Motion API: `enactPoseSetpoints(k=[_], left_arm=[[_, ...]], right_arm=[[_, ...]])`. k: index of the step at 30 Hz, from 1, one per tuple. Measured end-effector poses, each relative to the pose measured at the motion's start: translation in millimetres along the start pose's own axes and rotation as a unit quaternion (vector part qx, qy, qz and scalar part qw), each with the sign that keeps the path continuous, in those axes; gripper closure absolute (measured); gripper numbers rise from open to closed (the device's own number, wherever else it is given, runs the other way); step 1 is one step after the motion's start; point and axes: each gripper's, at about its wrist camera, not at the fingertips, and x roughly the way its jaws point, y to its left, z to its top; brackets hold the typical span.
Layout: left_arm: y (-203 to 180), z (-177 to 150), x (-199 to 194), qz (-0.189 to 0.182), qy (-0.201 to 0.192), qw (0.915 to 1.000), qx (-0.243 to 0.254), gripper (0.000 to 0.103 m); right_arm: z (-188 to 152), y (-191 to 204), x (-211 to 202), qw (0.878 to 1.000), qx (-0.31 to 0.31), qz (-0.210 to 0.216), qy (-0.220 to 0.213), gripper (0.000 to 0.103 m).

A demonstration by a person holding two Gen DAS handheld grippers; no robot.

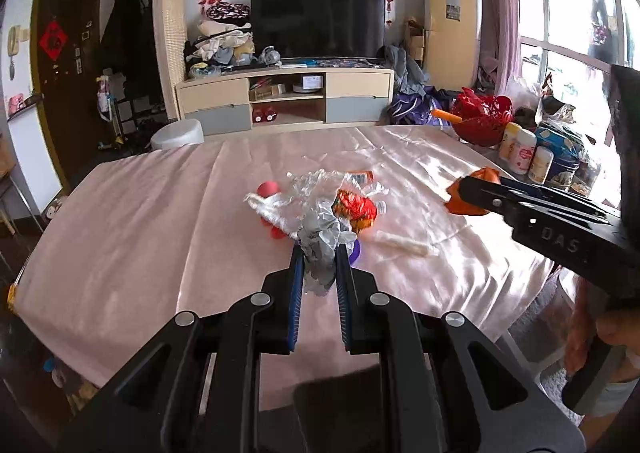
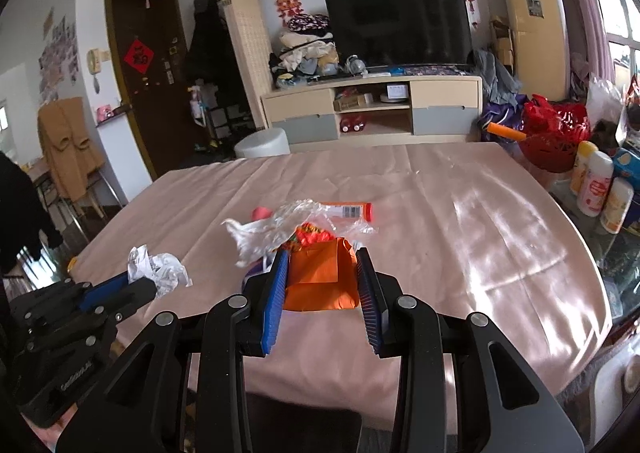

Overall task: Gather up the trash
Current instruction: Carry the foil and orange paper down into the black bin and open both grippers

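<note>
Left wrist: left hand-held gripper [image 1: 318,253] clamps crumpled paper [image 1: 322,241].

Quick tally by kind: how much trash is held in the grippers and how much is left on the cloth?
Held crumpled paper, left gripper: 1
Held orange paper, right gripper: 1
Clear plastic wrap on cloth: 1
Red-patterned wrapper: 1
Orange tube: 1
White stick wrapper: 1
Total: 6

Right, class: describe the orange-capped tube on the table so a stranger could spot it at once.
Start at the table with the pink cloth and find the trash pile at its middle. At the pile's far edge lies the tube, flat under crinkled clear plastic. Unlike the crumpled wrappers around it, it is straight, with a barcode label.
</note>
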Motion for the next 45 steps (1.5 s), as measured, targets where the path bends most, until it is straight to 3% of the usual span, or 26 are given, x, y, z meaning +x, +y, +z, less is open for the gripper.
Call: enactPoseSetpoints(k=[9, 21, 30, 37, 40, 42, 45], left_arm=[[0.3, -47.2, -9.8, -0.013, 0.036, 0.9992, -0.012, 0.088], [-10.2, -127.3, 29.7, -0.053, 0.137, 0.9889, -0.022, 0.088], [-19.8, -176.9, 68.5, -0.079, 0.207, 0.9747, -0.03, 0.088], [-17.0, -193.3, 84.3, -0.085, 0.235, 0.9674, -0.041, 0.084], [-16.3, -195.0, 86.6, -0.085, 0.237, 0.967, -0.043, 0.071], [-15.1, -195.9, 85.8, -0.084, 0.236, 0.9673, -0.042, 0.066], [-13.0, -194.4, 82.6, -0.079, 0.231, 0.9688, -0.043, 0.042]], right_arm=[[-56.3, 8.0, -16.4, 0.998, -0.006, 0.023, 0.054, 0.067], [-144.0, -2.3, 25.9, 0.986, 0.039, 0.03, 0.162, 0.066], [-180.0, -4.2, 45.1, 0.978, 0.047, 0.025, 0.202, 0.065], [-190.8, -5.4, 62.4, 0.972, 0.058, 0.031, 0.227, 0.06], [-192.2, -4.9, 64.5, 0.971, 0.061, 0.032, 0.229, 0.043], [-191.5, -4.5, 65.0, 0.971, 0.061, 0.031, 0.228, 0.042], [-188.0, -5.0, 63.2, 0.972, 0.062, 0.024, 0.224, 0.038]])
